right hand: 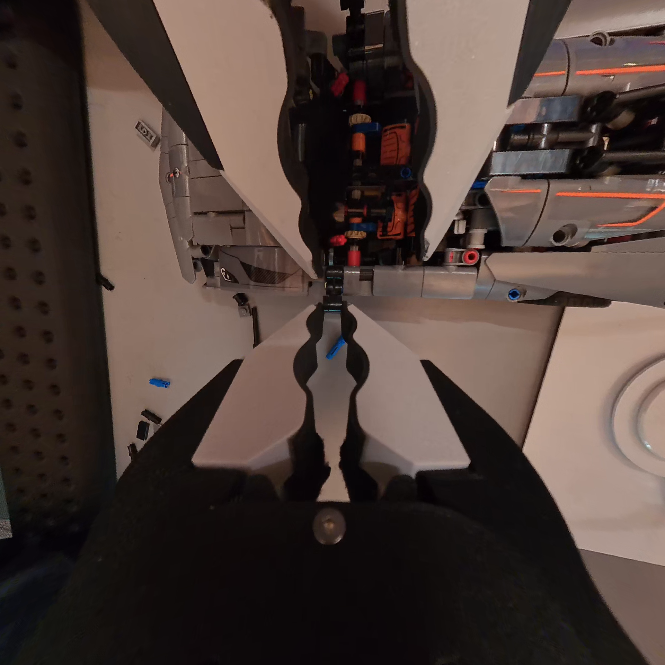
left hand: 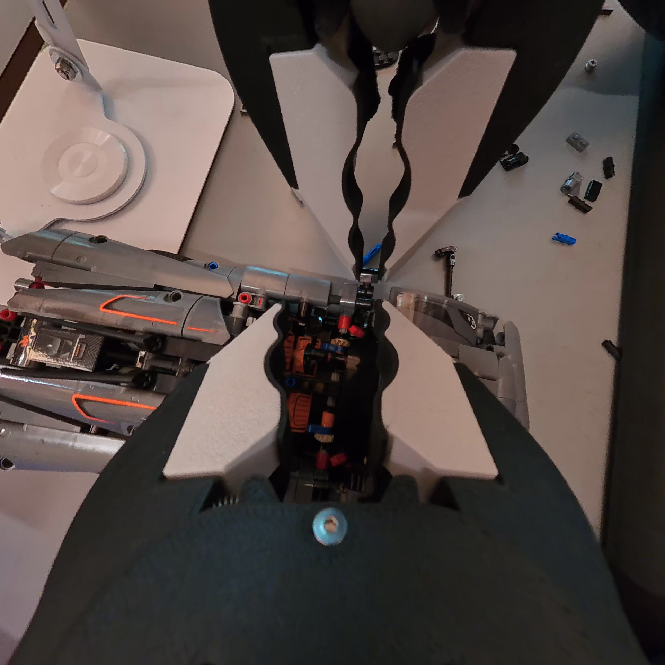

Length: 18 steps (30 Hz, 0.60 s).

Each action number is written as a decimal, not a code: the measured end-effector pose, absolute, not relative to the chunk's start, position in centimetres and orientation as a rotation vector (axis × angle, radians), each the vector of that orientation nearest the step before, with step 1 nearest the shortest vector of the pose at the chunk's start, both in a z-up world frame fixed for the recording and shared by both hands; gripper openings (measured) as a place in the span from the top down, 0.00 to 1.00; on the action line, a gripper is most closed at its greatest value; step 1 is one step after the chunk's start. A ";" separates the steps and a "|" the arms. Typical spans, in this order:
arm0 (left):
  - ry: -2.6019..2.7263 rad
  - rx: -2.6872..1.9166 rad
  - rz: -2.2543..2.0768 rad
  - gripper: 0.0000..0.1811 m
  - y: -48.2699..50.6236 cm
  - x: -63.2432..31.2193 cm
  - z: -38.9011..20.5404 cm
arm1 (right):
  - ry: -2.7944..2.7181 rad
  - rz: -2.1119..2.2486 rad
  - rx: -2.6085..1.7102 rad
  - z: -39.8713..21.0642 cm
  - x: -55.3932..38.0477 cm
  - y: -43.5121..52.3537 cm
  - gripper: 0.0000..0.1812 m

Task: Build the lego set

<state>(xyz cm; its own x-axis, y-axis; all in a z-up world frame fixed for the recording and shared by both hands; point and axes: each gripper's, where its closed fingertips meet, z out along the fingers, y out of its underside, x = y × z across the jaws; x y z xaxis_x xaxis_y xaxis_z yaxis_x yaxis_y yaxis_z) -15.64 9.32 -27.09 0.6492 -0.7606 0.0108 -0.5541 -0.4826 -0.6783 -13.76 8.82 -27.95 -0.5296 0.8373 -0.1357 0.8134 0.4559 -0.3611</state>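
In the left wrist view, the left claw point(left hand: 331, 306) sat nearest, its two pale fingers point(left hand: 234, 378) spread wide apart and gripping nothing. They reached over the open middle of the grey car model point(left hand: 108, 306), where orange seats, red and blue pins and small gears showed in the gap between them. Both fingertips ended just beside the long grey beam along the model's far side. The model lay across the pale table point(left hand: 521, 288), with its orange-striped body panels stretching to the left and its nose, with a dark printed headlight, to the right.

Just past the beam, the right claw point(right hand: 334, 307) came in from the far side, facing the left one. Its fingers were pinched together on a small black piece point(right hand: 333, 284) that touched the beam, right between the left claw's fingertips. A blue pin point(right hand: 335, 347) showed in the narrow gap behind those closed tips; whether it lay on the table or was caught there could not be told.

To the right, a thin black rod point(left hand: 449, 273) lay near the nose. Farther right, another blue pin point(left hand: 564, 239) lay alone, and beyond it was a scatter of small black and grey parts point(left hand: 514, 162). On the far left stood a white stand base point(left hand: 90, 162), touching the model's rear panels
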 end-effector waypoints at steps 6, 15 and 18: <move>1.014 -2.222 -0.418 0.75 9.3 -15.6 -27.2 | -2.625 0.591 -1.498 -28.0 -13.8 8.9 0.96; 1.004 -2.221 -0.439 0.77 9.4 -15.5 -27.2 | -2.608 0.579 -1.515 -27.8 -13.9 8.9 0.96; 0.997 -2.217 -0.448 0.77 9.4 -15.5 -27.2 | -2.605 0.575 -1.519 -27.8 -13.9 9.0 0.96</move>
